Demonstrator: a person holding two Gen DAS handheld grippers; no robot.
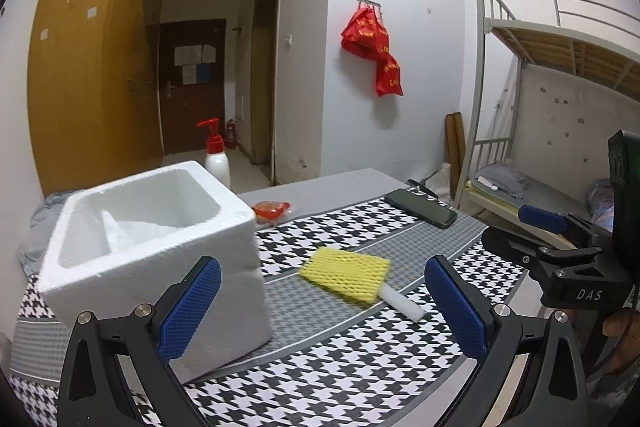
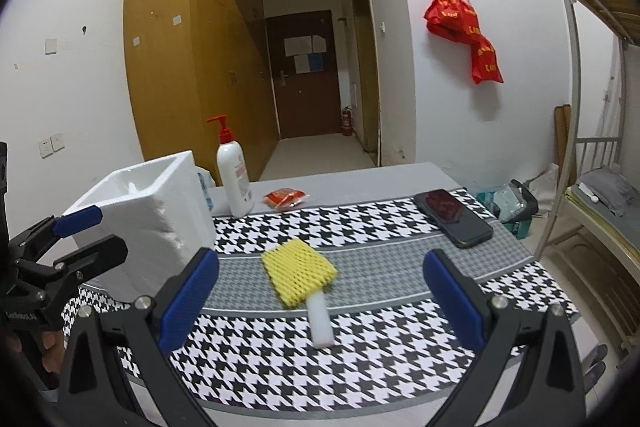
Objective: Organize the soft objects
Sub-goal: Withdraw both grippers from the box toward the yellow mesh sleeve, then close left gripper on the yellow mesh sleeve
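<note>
A yellow foam net sleeve lies on the houndstooth cloth with a white foam stick poking out of it; both show in the right wrist view too, the sleeve and the stick. A white styrofoam box stands open-topped to the left, also in the right wrist view. My left gripper is open and empty, above the cloth just short of the sleeve, and shows at the left of the right wrist view. My right gripper is open and empty, over the stick, and shows in the left wrist view.
A black phone lies at the cloth's far right. A white pump bottle and a red packet sit at the table's far edge. A bunk bed stands right of the table.
</note>
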